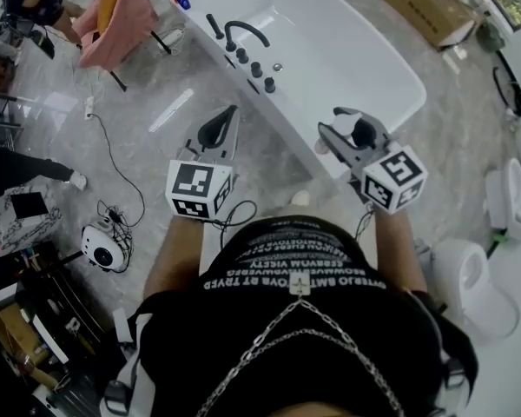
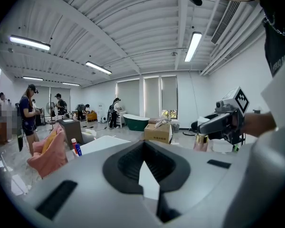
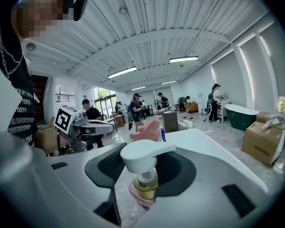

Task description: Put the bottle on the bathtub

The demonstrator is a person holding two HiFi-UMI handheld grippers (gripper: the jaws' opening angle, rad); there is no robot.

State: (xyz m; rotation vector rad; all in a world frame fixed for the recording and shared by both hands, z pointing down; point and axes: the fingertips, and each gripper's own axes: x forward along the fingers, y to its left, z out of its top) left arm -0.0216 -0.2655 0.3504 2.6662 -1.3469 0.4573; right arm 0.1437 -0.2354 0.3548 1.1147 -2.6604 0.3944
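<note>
Right gripper (image 1: pixel 352 129) clamps bottle (image 3: pixel 140 194), airborne at bathtub (image 1: pixel 330 33) near edge. Left gripper (image 1: pixel 219 131) closed, empty. Placement pending.

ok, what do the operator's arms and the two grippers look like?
The left gripper and right gripper are light grey tapered shells with black pads inside the jaws. Each has a white cube with black square markers at its rear. A thin black cable loops from the left one. The person wears a black short-sleeved T-shirt with white print and a metal chain.
</note>
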